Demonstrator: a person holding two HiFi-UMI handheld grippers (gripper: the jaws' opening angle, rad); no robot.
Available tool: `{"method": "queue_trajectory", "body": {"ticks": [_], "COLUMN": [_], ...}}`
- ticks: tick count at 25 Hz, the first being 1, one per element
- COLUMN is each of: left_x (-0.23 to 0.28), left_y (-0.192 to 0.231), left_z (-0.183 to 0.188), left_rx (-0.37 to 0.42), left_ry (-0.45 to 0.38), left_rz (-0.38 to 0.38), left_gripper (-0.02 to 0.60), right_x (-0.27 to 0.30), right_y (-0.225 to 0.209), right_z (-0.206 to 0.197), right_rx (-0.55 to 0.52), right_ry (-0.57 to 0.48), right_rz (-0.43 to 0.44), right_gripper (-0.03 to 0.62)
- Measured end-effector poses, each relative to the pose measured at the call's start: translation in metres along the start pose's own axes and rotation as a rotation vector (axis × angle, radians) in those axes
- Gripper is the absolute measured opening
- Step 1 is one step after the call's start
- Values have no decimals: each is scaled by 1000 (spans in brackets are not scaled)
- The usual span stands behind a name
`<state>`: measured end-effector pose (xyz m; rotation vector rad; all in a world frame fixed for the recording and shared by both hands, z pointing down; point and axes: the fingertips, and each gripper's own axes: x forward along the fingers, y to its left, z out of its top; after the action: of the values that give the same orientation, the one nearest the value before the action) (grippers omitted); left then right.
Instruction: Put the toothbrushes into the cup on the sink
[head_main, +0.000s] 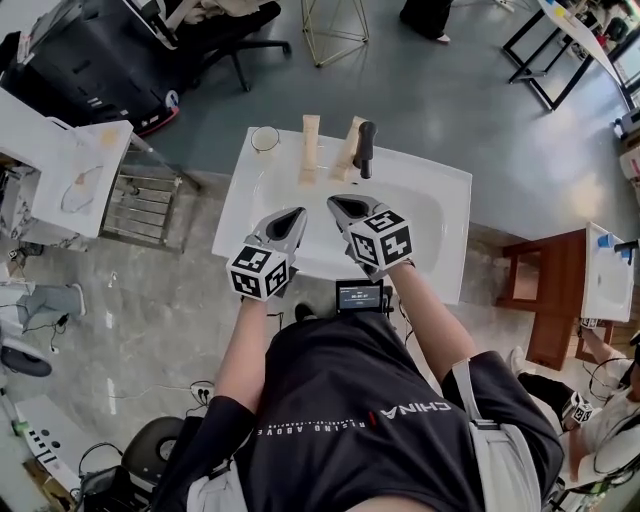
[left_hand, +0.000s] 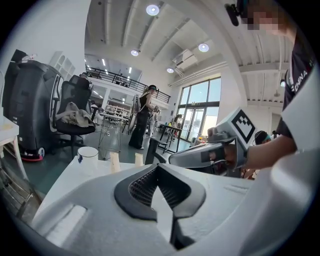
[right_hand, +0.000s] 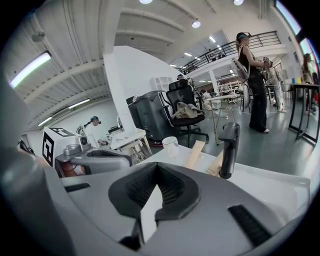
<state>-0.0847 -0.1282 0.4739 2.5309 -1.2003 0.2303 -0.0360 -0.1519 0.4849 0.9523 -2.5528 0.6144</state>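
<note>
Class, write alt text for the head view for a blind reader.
Seen from above, a person holds the left tongs and right tongs, both shut and empty, over a white sink. At its far rim are a cup, two tan boxed toothbrushes and a black tap.

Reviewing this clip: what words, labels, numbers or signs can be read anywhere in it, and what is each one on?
"CHINA": on the person's dark shirt, upside down in the head view.
Smaller line beneath it on the shirt: too small to read.
Small screen at the sink's near edge: figures too small to read.
Tan toothbrush pack: print blurred.
Marker cubes: square codes only, no words.
</note>
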Motion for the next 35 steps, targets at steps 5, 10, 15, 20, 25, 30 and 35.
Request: {"method": "queue_trajectory", "body": {"ticks": [5, 10, 15, 20, 25, 30, 35], "left_x": [12, 19, 20, 41, 62, 84, 108], "left_y": [-8, -12, 14, 44, 88, 128, 142], "left_z": [-1, 2, -1, 11, 20, 14, -3], "left_rx": [-13, 16, 12, 37, 33, 4, -19], "left_ry": [18, 30, 53, 69, 82, 106, 140], "left_rz": [3, 16, 56, 31, 47, 66, 16], "left_gripper": [6, 6, 6, 6, 6, 6, 6], "right_x": [-5, -3, 18, 51, 94, 138, 174], "right_y": [-9, -20, -23, -38, -58, -81, -112], "right_z": [-3, -1, 3, 17, 33, 34, 21], "right_rx": [-9, -42, -42, -18, 18, 66, 147], "right_ry": [26, 54, 66, 84, 106, 153, 198], "right_rz": [32, 51, 27, -41, -109, -158, -190], "right_gripper": [9, 9, 9, 9, 9, 11, 64]}}
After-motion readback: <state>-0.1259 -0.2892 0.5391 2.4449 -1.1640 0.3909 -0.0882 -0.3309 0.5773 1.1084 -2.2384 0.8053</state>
